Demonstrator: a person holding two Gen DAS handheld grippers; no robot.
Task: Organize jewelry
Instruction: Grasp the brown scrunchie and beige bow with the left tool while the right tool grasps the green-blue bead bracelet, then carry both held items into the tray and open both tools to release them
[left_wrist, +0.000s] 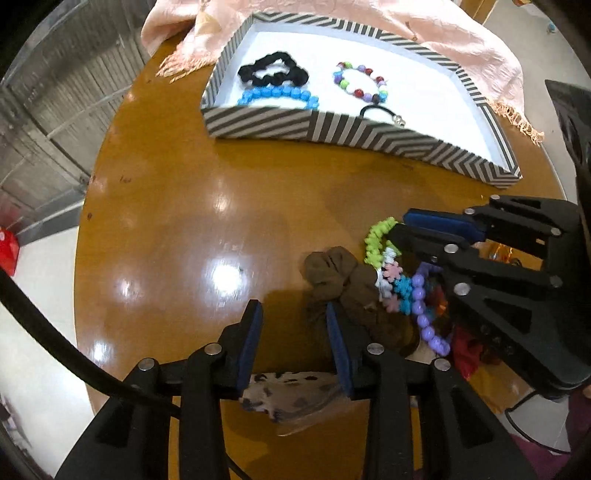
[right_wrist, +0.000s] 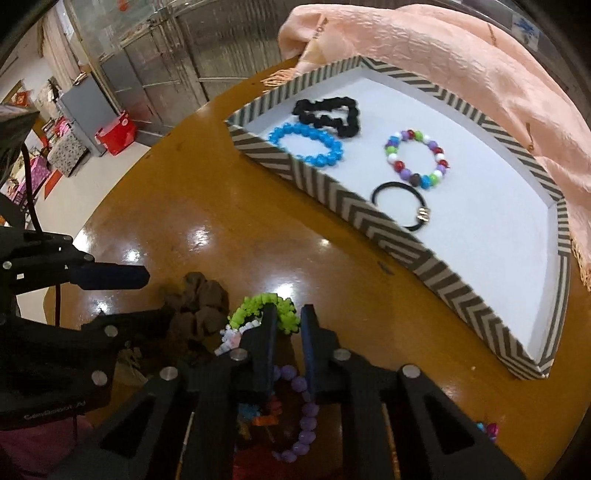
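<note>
Green flower-bead bracelet (right_wrist: 264, 310) lies in the jewelry pile near the table's (left_wrist: 177, 206) front edge, right gripper (right_wrist: 286, 321) nearly shut, its narrow gap on the bracelet. Left gripper (left_wrist: 293, 325) gapes wide, empty, one finger against the brown scrunchie (left_wrist: 340, 280). Striped tray (right_wrist: 332, 192) sits toward the far edge.

You get bright overhead glare patches on the glossy wooden table (left_wrist: 166, 206) ahead of both claws, soft shadows beneath them, slight blur, and heavy fisheye bending at dark edges.
</note>
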